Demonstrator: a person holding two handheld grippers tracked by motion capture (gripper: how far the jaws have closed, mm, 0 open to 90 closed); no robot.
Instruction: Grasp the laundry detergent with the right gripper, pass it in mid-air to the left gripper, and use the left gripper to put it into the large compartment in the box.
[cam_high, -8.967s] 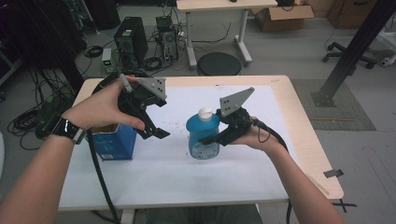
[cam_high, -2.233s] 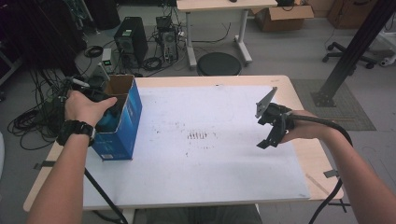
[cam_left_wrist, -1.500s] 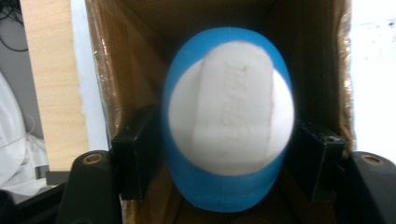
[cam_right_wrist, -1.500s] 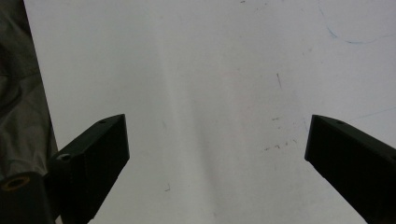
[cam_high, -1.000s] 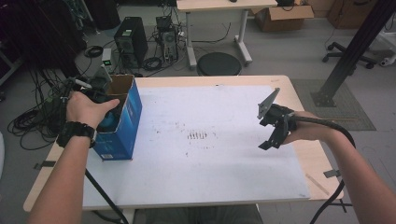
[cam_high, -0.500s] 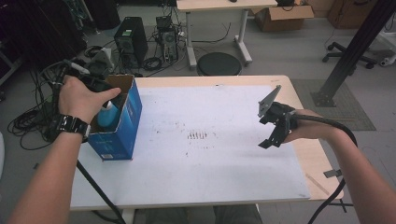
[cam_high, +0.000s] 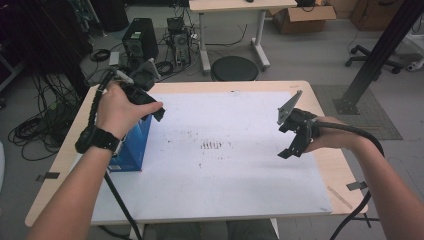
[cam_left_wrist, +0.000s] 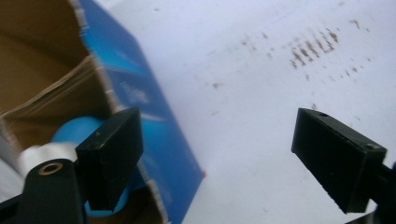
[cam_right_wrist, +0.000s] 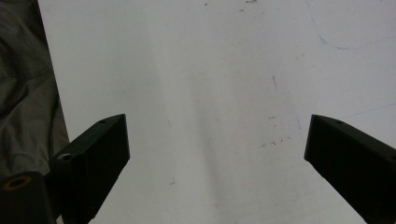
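A blue cardboard box stands open-topped at the table's left side. In the left gripper view a blue bottle with a white cap rests inside the box, behind my left jaw. My left gripper hangs over the box's right rim; its jaws have just been opening and stand open with nothing between them. My right gripper hovers over the right part of the white sheet, open with nothing between its jaws.
A white sheet covers most of the wooden table, with small dark marks at its middle. Computer towers, cables and a round stool are on the floor beyond the far edge.
My left gripper has come up out of the box and moved right, and its jaws have opened; the bottle stays in the box. The right gripper has not moved.
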